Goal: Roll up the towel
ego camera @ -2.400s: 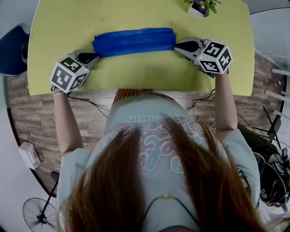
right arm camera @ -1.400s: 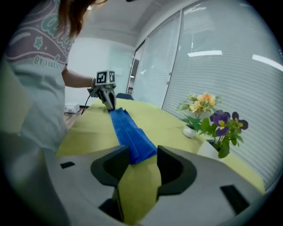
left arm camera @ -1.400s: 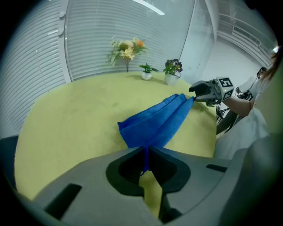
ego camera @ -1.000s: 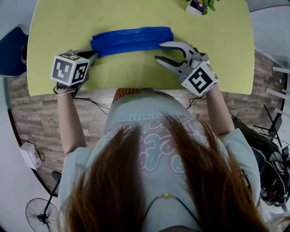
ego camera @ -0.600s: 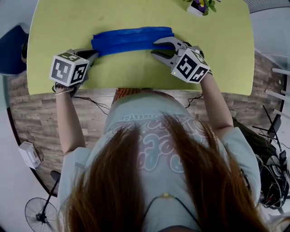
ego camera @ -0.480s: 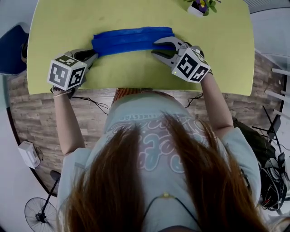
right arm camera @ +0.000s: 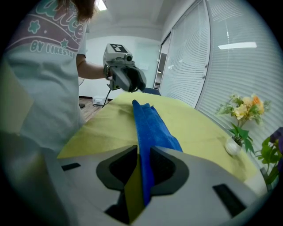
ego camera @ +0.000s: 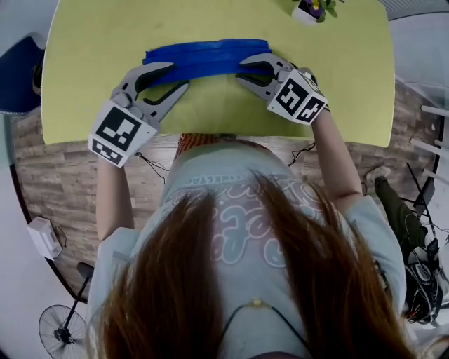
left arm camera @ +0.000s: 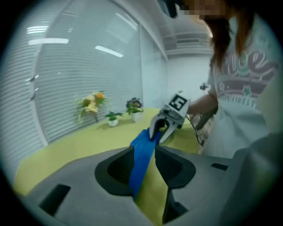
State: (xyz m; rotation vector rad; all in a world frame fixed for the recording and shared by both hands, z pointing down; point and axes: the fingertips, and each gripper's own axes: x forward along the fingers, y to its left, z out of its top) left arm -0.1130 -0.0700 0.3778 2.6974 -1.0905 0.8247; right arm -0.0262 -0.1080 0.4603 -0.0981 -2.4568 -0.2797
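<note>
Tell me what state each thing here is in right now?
towel: folded into a long strip, lying flat, not yet rolled
left hand-held gripper: open, jaws just been opening, towel edge between them
right hand-held gripper: open, jaws just been closing around the towel's end
potted plant: upright

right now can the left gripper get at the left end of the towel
Probably yes. The left gripper has its jaws apart, having just opened, and in its own view the towel already runs between them at its left end, unpinched. Nothing else on the table blocks it.
</note>
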